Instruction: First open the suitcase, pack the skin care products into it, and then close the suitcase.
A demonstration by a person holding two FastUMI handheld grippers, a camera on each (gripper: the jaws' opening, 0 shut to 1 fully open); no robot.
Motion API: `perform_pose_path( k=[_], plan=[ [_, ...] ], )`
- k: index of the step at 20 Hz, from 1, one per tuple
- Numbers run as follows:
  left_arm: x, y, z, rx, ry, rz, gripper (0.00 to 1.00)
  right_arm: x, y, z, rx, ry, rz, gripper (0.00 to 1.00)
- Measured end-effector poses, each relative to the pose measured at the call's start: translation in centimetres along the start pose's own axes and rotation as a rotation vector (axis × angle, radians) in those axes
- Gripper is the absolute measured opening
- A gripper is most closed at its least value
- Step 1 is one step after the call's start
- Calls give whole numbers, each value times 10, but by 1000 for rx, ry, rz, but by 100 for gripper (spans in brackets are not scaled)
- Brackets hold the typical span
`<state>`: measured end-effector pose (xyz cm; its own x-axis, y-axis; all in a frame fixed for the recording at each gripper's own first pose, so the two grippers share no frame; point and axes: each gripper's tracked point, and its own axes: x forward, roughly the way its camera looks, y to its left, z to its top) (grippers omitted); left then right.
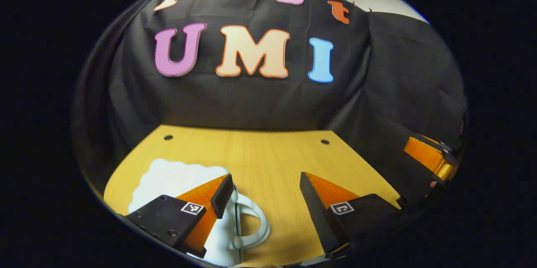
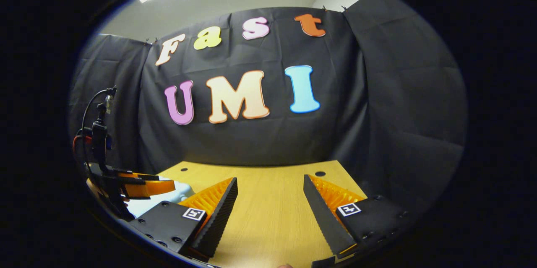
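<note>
Wood table (image 1: 268, 159) fills booth floor; white suitcase (image 1: 176, 180) w/ handle lies closed at its left, under left gripper (image 1: 265, 194), jaws wide apart, empty. Right gripper (image 2: 270, 201) also spread, over bare tabletop

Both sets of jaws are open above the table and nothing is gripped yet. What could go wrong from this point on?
1. The left gripper hangs over the white suitcase with one finger above it near the handle; descending carelessly could shove the case rather than open it.
2. The right gripper hovers over bare table beside the left one, so converging reaches might collide.
3. No skin care products are identifiable, so packing may stall.
</note>
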<state>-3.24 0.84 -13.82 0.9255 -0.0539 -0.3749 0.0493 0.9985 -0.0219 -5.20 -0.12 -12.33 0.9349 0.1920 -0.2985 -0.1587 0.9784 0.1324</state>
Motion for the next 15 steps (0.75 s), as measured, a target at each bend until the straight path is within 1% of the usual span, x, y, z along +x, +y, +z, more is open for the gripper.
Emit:
perform_pose_path(
  k=[1,2,3,5,6,7,8,9,10,11,12,13,14,15],
  plan=[
    [-3,5,20,21,-66,52,93,2,2,13,-6,-20,5,98],
    [-5,7,42,44,-124,86,94,2,5,27,-8,-46,9,98],
    [-9,4,60,66,-161,106,93,-1,10,45,-7,-86,11,98],
    [-11,1,89,92,-231,120,95,-6,19,74,-9,-162,4,97],
    [-11,0,101,102,-264,120,95,-8,25,81,-10,-182,1,97],
    [-13,-1,111,110,-289,122,95,-9,29,83,-11,-191,-8,94],
    [-15,-2,118,121,-311,117,96,-11,33,86,-11,-194,-16,97],
    [-16,-4,122,129,-327,109,95,-16,46,88,-10,-202,-14,97],
    [-17,-5,125,135,-335,95,96,-18,51,95,-17,-220,-15,97],
    [-19,-7,127,141,-341,82,95,-18,53,103,-28,-240,-24,94],
    [-22,-11,130,145,-354,65,95,-18,55,108,-39,-252,-33,94],
    [-24,-11,131,149,-359,55,94,-18,60,111,-43,-266,-35,97],
    [-24,-9,130,154,-358,48,96,-18,65,117,-45,-283,-32,97],
    [-25,-5,132,157,-366,50,93,-16,66,122,-45,-295,-37,97]
  ],
)
